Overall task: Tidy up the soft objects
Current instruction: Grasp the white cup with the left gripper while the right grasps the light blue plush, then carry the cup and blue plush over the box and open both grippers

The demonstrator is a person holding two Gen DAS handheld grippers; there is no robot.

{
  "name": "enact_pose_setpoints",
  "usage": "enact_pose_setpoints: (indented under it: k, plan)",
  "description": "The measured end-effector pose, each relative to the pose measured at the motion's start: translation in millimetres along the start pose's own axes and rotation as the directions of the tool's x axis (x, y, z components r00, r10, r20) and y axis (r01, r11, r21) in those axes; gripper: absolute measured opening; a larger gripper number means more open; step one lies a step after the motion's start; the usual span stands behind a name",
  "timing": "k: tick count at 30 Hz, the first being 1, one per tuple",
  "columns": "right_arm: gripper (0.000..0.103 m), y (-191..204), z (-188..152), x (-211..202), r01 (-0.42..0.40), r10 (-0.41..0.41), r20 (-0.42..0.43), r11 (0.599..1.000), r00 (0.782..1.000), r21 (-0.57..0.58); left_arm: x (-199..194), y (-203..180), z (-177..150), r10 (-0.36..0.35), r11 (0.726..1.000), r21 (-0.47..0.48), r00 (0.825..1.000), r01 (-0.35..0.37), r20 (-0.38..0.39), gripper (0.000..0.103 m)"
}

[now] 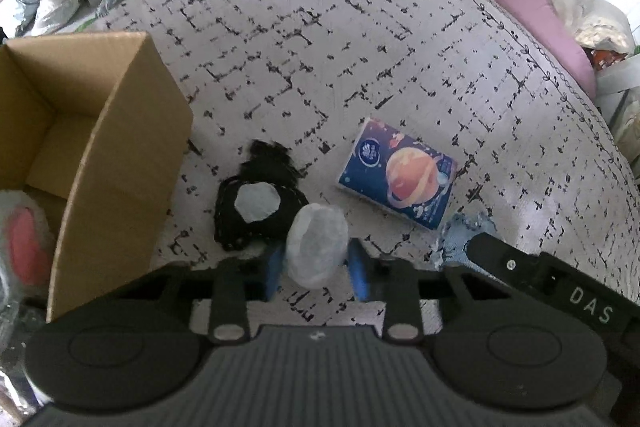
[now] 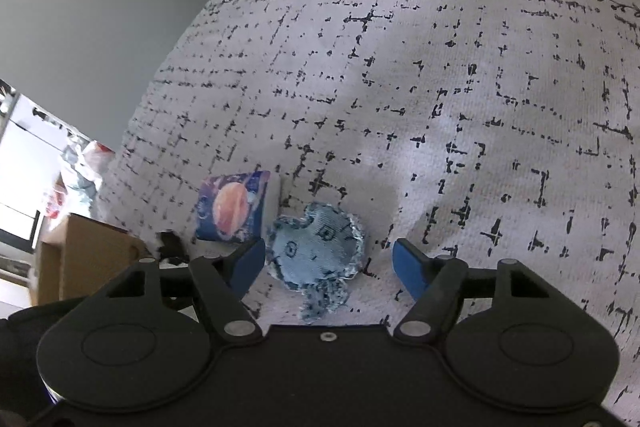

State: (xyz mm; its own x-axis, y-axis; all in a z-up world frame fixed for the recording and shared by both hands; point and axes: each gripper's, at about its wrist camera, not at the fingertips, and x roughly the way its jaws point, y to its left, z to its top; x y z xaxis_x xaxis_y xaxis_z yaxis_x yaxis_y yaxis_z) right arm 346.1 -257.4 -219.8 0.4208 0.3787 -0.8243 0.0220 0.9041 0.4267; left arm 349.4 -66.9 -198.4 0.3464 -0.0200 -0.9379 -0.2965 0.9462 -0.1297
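Observation:
On the patterned bedspread (image 1: 320, 47), my left gripper (image 1: 316, 273) points steeply down, its blue pads (image 1: 274, 269) pressed against both sides of a pale, whitish round puff (image 1: 318, 245). Just left of the puff lies a black fuzzy item with a pale round patch (image 1: 256, 205). A blue tissue pack printed with a planet (image 1: 400, 179) lies to the right. My right gripper (image 2: 328, 265) stands open around a light-blue denim soft toy (image 2: 316, 251). Its left pad is close to the toy and its right pad (image 2: 408, 267) is well apart from it.
An open cardboard box (image 1: 100, 147) stands at the left of the bed, with a red-and-white soft thing (image 1: 24, 251) at its near corner. A pink pillow (image 1: 540, 19) and cluttered bags lie at the far right edge. The bedspread (image 2: 440, 87) stretches beyond the objects.

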Motion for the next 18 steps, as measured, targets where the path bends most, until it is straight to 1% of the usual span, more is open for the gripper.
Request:
enact_pose_setpoints:
  k: [4, 8, 10, 11, 12, 13, 15, 16, 18]
  plan:
    - [0.077, 6, -3, 7, 0.017, -0.016, 0.020, 0.999, 1.000, -0.037, 0, 1, -1, -0.010, 1.000, -0.010, 1.000, 0.010, 0.009, 0.030]
    - [0.076, 15, -7, 10, 0.048, -0.045, 0.029, 0.993, 0.999, -0.112, -3, 3, 0, -0.009, 1.000, -0.012, 1.000, 0.009, 0.013, 0.030]
    - [0.069, 16, -8, 10, 0.070, -0.066, 0.033, 0.989, 0.997, -0.129, -8, 3, 0, -0.011, 1.000, -0.013, 1.000, 0.011, 0.020, 0.030]
    - [0.055, 16, -8, 8, 0.079, -0.075, 0.037, 0.988, 0.997, -0.133, -11, 3, 0, -0.012, 1.000, -0.013, 1.000, 0.012, 0.025, 0.030]
    - [0.043, 16, -6, 8, 0.077, -0.072, 0.036, 0.988, 0.997, -0.131, -15, 3, -1, -0.013, 1.000, -0.012, 0.999, 0.014, 0.031, 0.030]
    - [0.042, 14, -6, 7, 0.068, -0.064, 0.032, 0.990, 0.997, -0.122, -18, 3, -1, -0.016, 1.000, -0.011, 0.999, 0.016, 0.036, 0.030]
    - [0.035, 11, -7, 6, 0.058, -0.055, 0.028, 0.992, 0.998, -0.113, -24, 4, -2, -0.017, 1.000, -0.011, 0.999, 0.017, 0.043, 0.030]
    - [0.034, 11, -7, 5, 0.059, -0.056, 0.029, 0.992, 0.998, -0.115, -27, 4, -2, -0.016, 1.000, -0.011, 0.999, 0.017, 0.049, 0.030]
    - [0.021, 12, -7, 0, 0.058, -0.055, 0.031, 0.992, 0.998, -0.115, -34, 6, -3, -0.015, 1.000, -0.014, 0.998, 0.016, 0.060, 0.030]
